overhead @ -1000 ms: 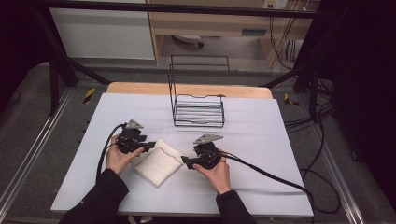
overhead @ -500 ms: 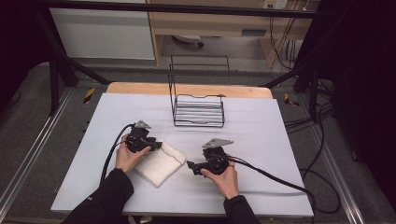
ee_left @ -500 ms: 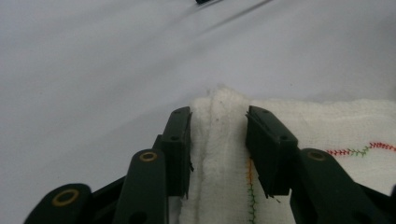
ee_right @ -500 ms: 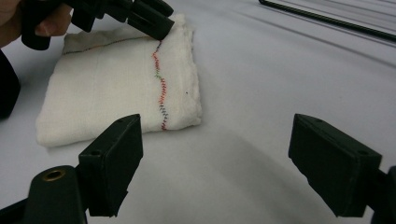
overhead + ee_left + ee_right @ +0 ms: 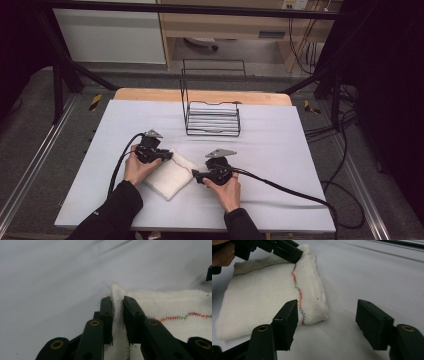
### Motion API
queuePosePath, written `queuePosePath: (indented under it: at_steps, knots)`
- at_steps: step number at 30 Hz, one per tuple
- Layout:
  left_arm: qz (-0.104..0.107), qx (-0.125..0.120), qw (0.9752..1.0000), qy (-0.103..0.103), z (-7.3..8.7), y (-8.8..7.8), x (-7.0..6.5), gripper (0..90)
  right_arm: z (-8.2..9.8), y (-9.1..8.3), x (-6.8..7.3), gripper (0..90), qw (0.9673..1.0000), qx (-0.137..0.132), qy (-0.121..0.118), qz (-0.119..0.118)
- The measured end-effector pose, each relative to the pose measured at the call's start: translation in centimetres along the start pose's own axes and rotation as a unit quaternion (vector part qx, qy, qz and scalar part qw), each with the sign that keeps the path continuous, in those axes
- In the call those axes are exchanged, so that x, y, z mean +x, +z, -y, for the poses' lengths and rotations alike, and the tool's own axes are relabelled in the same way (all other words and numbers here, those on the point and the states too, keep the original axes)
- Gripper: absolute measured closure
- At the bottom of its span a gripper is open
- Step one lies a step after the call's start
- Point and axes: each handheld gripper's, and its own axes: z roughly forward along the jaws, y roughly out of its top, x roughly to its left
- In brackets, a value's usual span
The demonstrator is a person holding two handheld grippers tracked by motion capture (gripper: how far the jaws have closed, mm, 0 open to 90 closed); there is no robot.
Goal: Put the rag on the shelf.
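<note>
- Cloth (image 5: 169, 176), folded, desk (image 5: 280, 150) at 7 o'clock of rack (image 5: 212, 119).
- My left gripper (image 5: 117, 305) just closed, now clamping its corner.
- My right gripper (image 5: 327, 322) narrowing, still apart, beside the near corner; I judge that grasp pending.

The folded towel (image 5: 269, 297) is soft white cloth, a bit fuzzy, with a wavy line of colored thread sewn on it. The counter (image 5: 300, 150) is covered by a smooth, matt, pale sheet, maybe cloth; its far edge looks like wood. The rack (image 5: 212, 117) is thin black wire. The left gripper (image 5: 117, 307) and right gripper (image 5: 327, 315) have matt black jaws, likely plastic, with brass-colored rivets.
</note>
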Motion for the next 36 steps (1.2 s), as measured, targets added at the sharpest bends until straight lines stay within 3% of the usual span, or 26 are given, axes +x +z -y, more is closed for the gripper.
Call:
queuePosePath:
  at_steps: [9,14,20,27,36]
  knots:
    - [0.000,-0.001,1.0000,0.002,0.0,0.0,0.0,77.1,0.0,1.0,0.2,61.6,0.9991,0.011,0.042,-0.001]
    - [-0.005,-0.001,0.9999,0.015,0.0,0.0,-0.2,77.0,0.2,1.0,0.3,66.1,0.9984,0.012,0.056,-0.004]
    - [-0.007,-0.002,0.9999,0.010,0.0,-0.1,-0.3,79.7,0.3,1.1,0.6,78.6,0.9971,0.014,0.072,-0.017]
    - [-0.005,-0.013,0.9999,0.005,0.1,-0.6,-0.1,83.0,0.2,0.9,0.6,82.8,0.9973,0.004,0.071,-0.020]
    - [-0.004,-0.066,0.9978,0.007,-0.1,-3.1,-0.2,83.5,-0.9,-0.4,0.8,83.3,0.9976,-0.037,0.045,-0.036]
